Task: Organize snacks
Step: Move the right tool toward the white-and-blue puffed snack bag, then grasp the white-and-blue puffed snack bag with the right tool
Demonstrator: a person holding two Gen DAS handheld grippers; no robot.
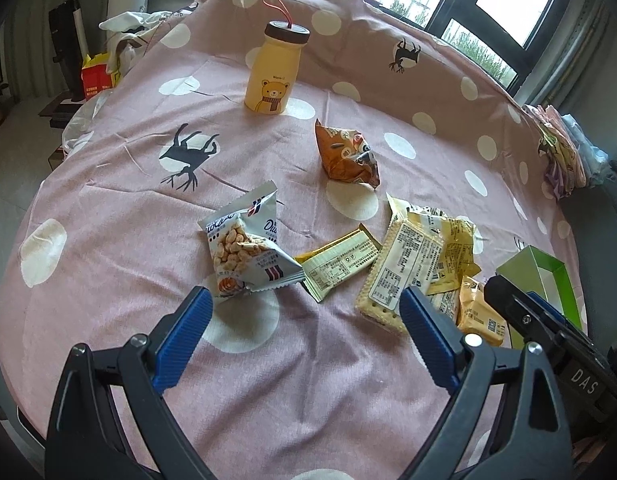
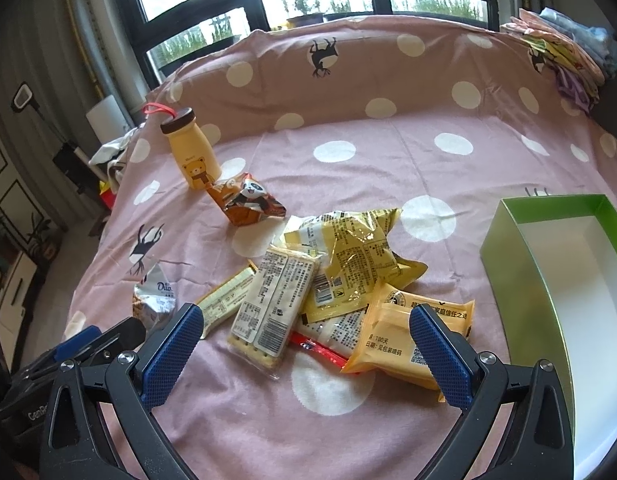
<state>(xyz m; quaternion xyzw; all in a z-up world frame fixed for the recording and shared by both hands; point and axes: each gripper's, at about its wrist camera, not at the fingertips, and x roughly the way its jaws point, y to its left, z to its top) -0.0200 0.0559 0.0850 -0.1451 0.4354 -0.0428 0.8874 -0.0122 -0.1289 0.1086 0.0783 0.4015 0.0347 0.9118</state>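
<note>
1. Hovering over the pink spotted cloth (image 1: 108,208), my left gripper (image 1: 304,328) has its jaws wide apart, holding nothing.
2. My right gripper (image 2: 304,344) gapes too (nothing gripped).
3. Snack packets (image 2: 332,272) lie heaped mid-cloth; the green box (image 2: 548,280) sits right, the yellow bottle (image 1: 270,72) far left.

Bare pink cloth (image 2: 388,184) lies open between the snack pile (image 2: 328,280) and the raised back fold. Open cloth also lies directly ahead of the left gripper (image 1: 304,312), whose fingers stand wide apart. The pile blocks the centre. A green box (image 2: 504,248) bounds the right side, interior clear. The yellow bottle (image 1: 270,76) stands upright at the far left, with the orange packet (image 1: 346,158) near it. The silver packet (image 1: 244,250) lies just beside the left gripper's left finger.
</note>
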